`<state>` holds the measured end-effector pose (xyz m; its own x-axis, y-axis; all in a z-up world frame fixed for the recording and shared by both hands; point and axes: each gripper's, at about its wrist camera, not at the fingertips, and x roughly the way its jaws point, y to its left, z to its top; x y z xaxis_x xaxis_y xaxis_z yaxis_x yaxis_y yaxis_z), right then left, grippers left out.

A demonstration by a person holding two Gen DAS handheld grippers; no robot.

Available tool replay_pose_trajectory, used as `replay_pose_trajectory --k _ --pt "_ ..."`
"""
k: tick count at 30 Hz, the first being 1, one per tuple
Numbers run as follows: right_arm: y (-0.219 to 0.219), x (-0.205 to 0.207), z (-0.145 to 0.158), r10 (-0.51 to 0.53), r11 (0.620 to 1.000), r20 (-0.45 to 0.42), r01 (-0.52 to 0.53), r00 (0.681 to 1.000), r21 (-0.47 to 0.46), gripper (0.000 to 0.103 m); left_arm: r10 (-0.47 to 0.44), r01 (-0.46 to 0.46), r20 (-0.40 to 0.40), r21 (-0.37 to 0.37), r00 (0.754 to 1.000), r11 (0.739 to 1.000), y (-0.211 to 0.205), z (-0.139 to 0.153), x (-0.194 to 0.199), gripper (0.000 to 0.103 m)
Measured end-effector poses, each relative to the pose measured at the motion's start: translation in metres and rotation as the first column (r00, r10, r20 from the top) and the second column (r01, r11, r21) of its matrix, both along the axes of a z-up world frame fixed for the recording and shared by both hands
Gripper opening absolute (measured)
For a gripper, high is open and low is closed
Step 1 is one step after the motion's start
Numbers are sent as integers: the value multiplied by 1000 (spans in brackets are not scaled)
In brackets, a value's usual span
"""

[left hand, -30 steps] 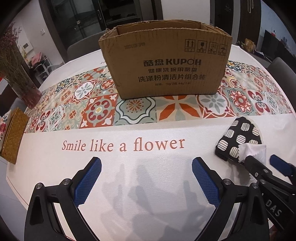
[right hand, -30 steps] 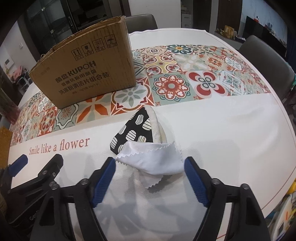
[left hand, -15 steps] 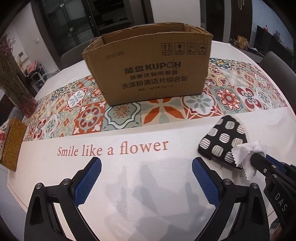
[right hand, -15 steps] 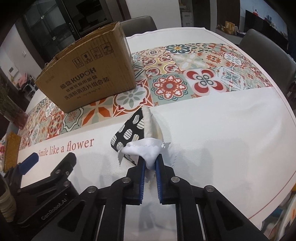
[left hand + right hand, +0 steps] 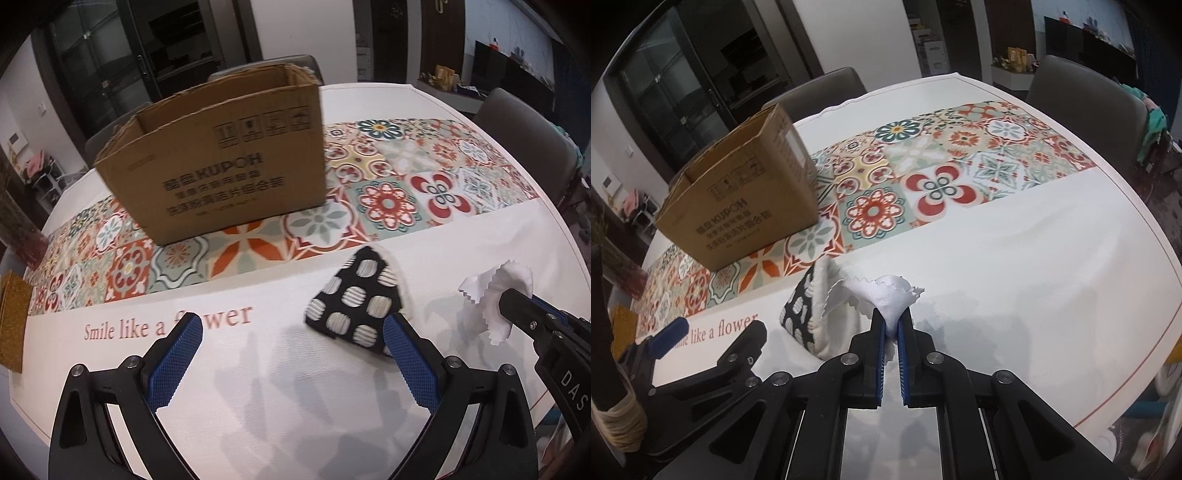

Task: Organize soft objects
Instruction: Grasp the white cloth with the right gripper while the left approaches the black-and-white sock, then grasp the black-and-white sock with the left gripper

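while right tongs [image 5: 893, 325] pinch white cloth [image 5: 886, 295], left tongs [image 5: 291, 354] agape

Left wrist view: mounted behind the left hand-held gripper [image 5: 291, 354], looking forward along its fingers [image 5: 175, 363], low over the counter [image 5: 258, 406] from its near edge, facing the cardboard box [image 5: 225, 162] toward the far edge.

Right wrist view: mounted behind the right hand-held gripper [image 5: 892, 332], set further toward the counter's right edge, slightly higher, facing the far edge.

Shared area: cardboard box [image 5: 738, 206], dotted black cloth [image 5: 354, 301] [image 5: 799, 314], white cloth [image 5: 491, 299] [image 5: 886, 295], patterned runner [image 5: 388, 199] [image 5: 938, 177], printed lettering [image 5: 110, 330] [image 5: 727, 328]. Each view catches the other gripper at its margin.
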<state>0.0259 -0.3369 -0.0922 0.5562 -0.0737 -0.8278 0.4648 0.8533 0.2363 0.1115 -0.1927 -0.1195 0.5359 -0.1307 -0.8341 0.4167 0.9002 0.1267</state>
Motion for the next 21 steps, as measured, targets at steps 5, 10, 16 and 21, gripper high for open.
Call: replay_pose_trajectory --k 5,10,16,21 --pt "-20 -9 1 -43 999 14 43 999 11 8 -53 53 -27 -3 998 999 -28 -5 -5 100" --pt "-41 -17 -3 -90 996 11 89 996 25 8 -107 108 -12 45 994 993 -56 -14 -10 73" --pt "-58 -22 -13 -121 991 -2 121 993 49 8 -136 142 -83 77 987 987 -73 -33 -10 70" --pt "-62 -21 -21 -126 990 -15 127 992 66 8 -142 150 -84 99 986 984 -79 -40 -9 57"
